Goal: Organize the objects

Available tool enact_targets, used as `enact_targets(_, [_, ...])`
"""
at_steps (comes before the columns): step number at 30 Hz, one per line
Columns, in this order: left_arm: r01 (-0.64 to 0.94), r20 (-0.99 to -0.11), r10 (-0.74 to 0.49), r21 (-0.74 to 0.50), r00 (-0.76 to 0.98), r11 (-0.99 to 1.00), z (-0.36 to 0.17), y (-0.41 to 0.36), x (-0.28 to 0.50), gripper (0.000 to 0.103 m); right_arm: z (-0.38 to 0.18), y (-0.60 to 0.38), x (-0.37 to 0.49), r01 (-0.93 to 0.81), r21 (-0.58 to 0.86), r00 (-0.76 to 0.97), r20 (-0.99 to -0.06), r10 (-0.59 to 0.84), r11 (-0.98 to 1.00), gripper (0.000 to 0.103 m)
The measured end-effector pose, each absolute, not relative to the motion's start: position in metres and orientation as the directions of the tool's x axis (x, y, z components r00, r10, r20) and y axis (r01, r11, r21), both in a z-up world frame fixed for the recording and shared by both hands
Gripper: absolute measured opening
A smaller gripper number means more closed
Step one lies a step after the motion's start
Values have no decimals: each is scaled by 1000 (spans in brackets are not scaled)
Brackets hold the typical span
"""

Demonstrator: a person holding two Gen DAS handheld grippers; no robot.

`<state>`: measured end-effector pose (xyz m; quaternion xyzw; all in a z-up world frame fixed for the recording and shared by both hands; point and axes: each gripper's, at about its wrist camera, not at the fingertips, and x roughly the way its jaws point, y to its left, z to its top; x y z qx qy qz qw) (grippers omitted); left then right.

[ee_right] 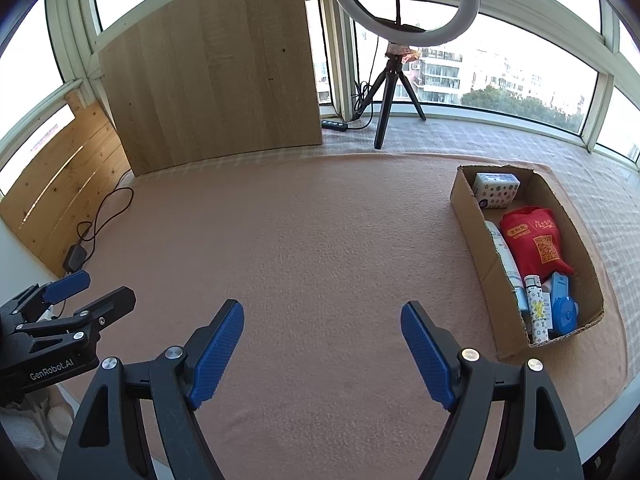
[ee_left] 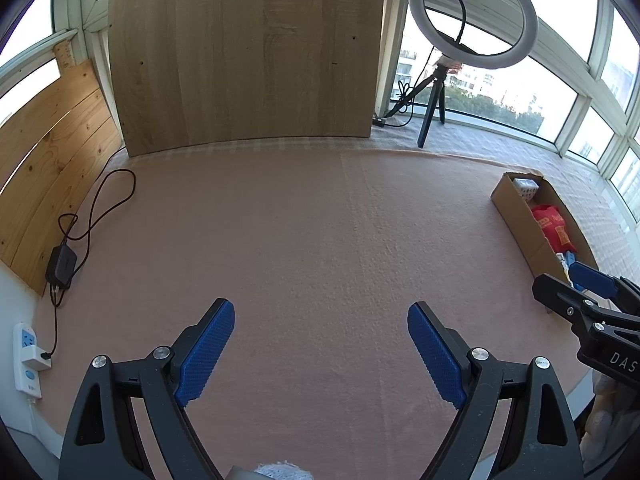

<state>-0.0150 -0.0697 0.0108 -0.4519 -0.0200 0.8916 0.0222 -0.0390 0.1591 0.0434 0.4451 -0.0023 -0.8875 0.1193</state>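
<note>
A cardboard box (ee_right: 480, 248) lies on the pink mat at the right; its far wall (ee_left: 516, 208) also shows in the left wrist view. Inside it are a dotted white carton (ee_right: 496, 190), a red bag (ee_right: 534, 242), a white tube (ee_right: 505, 258), a patterned white bottle (ee_right: 536, 308) and blue items (ee_right: 562, 304). My left gripper (ee_left: 320, 354) hovers open over bare mat, nothing between its blue pads. My right gripper (ee_right: 322, 354) is open too, left of the box and empty. Each gripper shows at the edge of the other's view (ee_left: 576, 288) (ee_right: 76, 292).
A ring light on a tripod (ee_right: 394, 80) stands at the back by the windows. A wooden panel (ee_left: 248, 56) leans behind the mat. A black adapter with cable (ee_left: 60, 266) and a white power strip (ee_left: 26, 360) lie at the left edge. Pink mat (ee_left: 304, 232) spreads between.
</note>
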Motion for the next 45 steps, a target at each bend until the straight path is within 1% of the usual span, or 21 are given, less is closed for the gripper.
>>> enact_targets(37, [-41, -808, 62, -48, -586, -998, 8, -71, -23, 91, 39, 163, -45, 210, 121, -563, -796, -221, -970, 78])
enact_targets(45, [-48, -801, 52, -29, -597, -998, 5, -69, -25, 91, 35, 165, -48, 208, 122, -558, -800, -220, -970, 78])
